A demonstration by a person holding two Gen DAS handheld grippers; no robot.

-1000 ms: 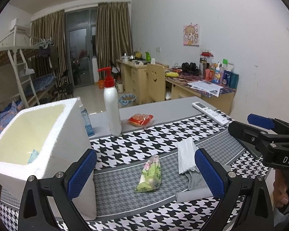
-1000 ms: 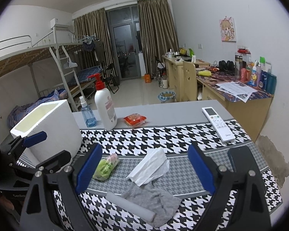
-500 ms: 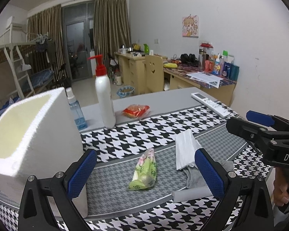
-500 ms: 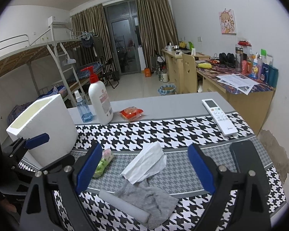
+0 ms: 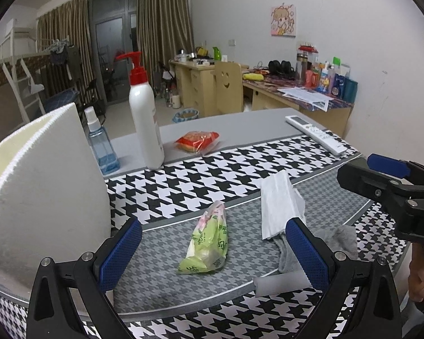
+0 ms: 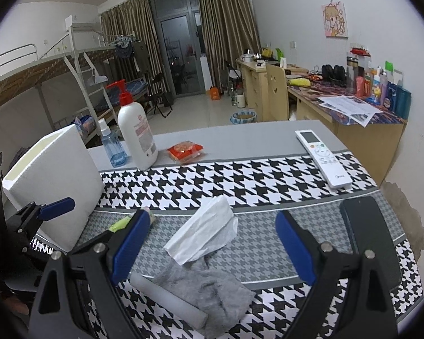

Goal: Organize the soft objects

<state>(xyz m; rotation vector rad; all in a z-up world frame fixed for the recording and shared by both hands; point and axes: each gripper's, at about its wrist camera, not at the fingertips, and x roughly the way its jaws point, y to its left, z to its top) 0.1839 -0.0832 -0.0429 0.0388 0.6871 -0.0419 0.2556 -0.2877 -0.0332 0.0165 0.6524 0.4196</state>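
White foam bin (image 5: 42,186) looms nearer than a second ago — approach under way. Right of it: grey cloth (image 6: 209,291), tissue (image 6: 203,233), green packet (image 5: 209,243). Left gripper (image 5: 212,251) frames the packet; right gripper (image 6: 214,243) the tissue — both spread wide, empty.

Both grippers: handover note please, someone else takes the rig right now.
Left gripper: open, empty, hovering over the green packet.
Right gripper: open, empty, over the tissue and grey sock.
Foam box stands at the left end of the mat; its inside can't be seen from here.
Tissue lies partly on the sock; grey roll beside the sock, at the mat's near edge.
Done: nothing visibly moved yet.
Left: probably packet, tissue, sock and roll go into the box. The bottles, remote and phone look like non-soft items.
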